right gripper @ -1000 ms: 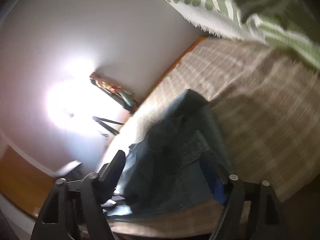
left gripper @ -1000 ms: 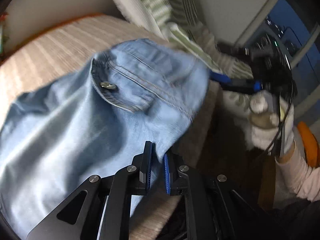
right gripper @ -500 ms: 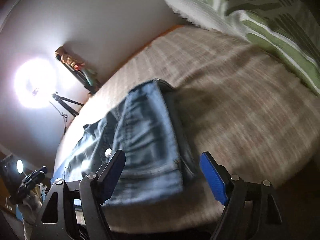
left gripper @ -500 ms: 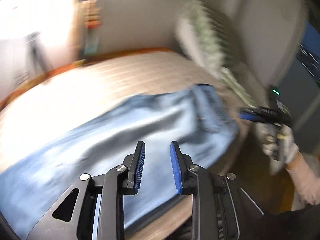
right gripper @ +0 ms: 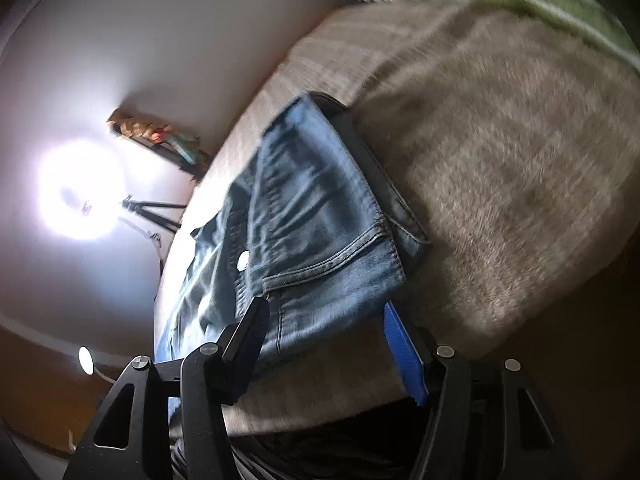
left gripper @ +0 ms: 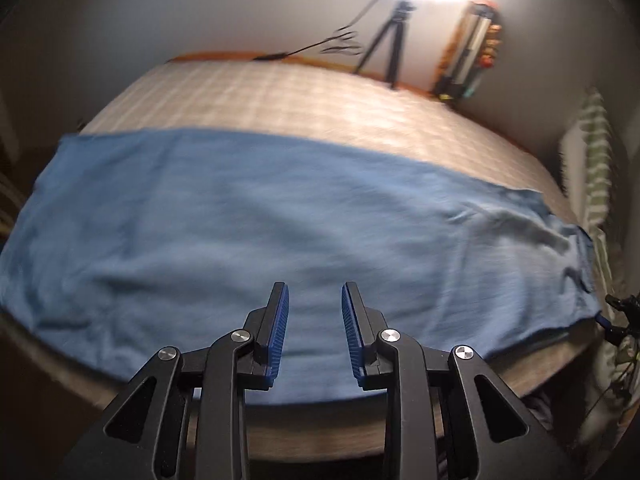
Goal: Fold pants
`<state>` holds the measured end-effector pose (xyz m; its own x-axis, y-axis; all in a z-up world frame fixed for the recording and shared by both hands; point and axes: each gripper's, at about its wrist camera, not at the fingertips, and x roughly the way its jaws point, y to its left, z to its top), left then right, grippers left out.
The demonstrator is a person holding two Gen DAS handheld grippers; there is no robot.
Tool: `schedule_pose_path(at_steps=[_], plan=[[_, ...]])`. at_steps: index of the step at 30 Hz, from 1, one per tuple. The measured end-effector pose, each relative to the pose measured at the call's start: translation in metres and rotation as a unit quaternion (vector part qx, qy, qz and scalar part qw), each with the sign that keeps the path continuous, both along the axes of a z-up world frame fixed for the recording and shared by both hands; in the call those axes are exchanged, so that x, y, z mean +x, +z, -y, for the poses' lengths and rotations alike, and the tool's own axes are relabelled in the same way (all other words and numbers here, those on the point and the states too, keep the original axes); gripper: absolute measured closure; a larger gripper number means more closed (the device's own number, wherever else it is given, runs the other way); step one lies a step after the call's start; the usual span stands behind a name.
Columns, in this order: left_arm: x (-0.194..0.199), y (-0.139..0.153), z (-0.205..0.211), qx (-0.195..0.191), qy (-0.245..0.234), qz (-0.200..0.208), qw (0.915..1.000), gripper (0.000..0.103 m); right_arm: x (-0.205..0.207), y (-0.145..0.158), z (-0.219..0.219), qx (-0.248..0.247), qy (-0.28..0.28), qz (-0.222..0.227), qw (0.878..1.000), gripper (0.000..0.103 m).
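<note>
Blue denim pants (left gripper: 304, 224) lie flat along the near edge of the checked bed (left gripper: 280, 96). Left gripper (left gripper: 314, 332) hangs released above them, nothing between its jaws. Right gripper (right gripper: 324, 344), jaws just closing, straddles the waistband corner without pressing.

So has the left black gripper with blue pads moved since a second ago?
Yes. The left gripper has swung away from the green striped pillow, along the blue denim pants.

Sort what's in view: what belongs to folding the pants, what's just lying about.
Job: light blue denim pants, left gripper, right gripper, beige checked bed cover beneath.

Lying about: black tripod with bright ring light, green striped pillow.
</note>
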<state>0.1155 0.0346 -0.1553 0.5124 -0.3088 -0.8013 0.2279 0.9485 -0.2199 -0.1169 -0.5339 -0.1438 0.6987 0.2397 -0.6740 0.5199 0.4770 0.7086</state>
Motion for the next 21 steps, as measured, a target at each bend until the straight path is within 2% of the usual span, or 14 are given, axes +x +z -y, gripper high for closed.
schedule_pose_path(at_steps=[2, 3, 4, 7, 10, 13, 15, 17, 18, 19, 21], plan=[[0.002, -0.011, -0.016, -0.005, 0.017, -0.011, 0.9998, 0.078, -0.002, -0.006, 0.003, 0.022, -0.024, 0.007, 0.999, 0.041], [0.003, -0.015, -0.022, -0.01, 0.023, -0.016, 0.9996, 0.078, -0.003, -0.005, 0.003, 0.023, -0.029, 0.004, 0.999, 0.048], [0.005, -0.019, -0.027, -0.016, 0.026, -0.02, 0.9993, 0.078, -0.003, -0.004, 0.004, 0.018, -0.03, 0.002, 0.999, 0.065], [0.006, -0.024, -0.034, -0.037, 0.031, -0.012, 0.9988, 0.078, -0.002, 0.004, 0.003, -0.002, -0.03, 0.006, 1.0, 0.09], [0.007, -0.025, -0.037, -0.038, 0.03, -0.007, 0.9988, 0.078, 0.004, 0.025, 0.0, -0.051, -0.027, 0.012, 0.998, 0.102], [0.008, -0.026, -0.036, -0.041, 0.029, -0.003, 0.9987, 0.078, 0.01, 0.051, -0.004, -0.099, -0.014, 0.022, 0.995, 0.103], [0.007, -0.027, -0.037, -0.047, 0.031, -0.002, 0.9984, 0.078, 0.008, 0.062, -0.002, -0.107, -0.013, 0.027, 0.994, 0.101], [0.006, -0.027, -0.039, -0.051, 0.031, 0.002, 0.9982, 0.078, 0.003, 0.062, -0.001, -0.102, -0.017, 0.014, 0.995, 0.087], [0.005, -0.027, -0.039, -0.051, 0.032, 0.004, 0.9982, 0.078, 0.001, 0.059, -0.001, -0.09, -0.015, 0.011, 0.996, 0.064], [0.004, -0.028, -0.04, -0.05, 0.032, 0.006, 0.9982, 0.078, -0.002, 0.055, -0.001, -0.076, -0.015, 0.01, 0.997, 0.057], [0.002, -0.028, -0.04, -0.047, 0.03, 0.008, 0.9984, 0.078, -0.007, 0.043, -0.002, -0.045, -0.012, 0.008, 0.999, 0.057]])
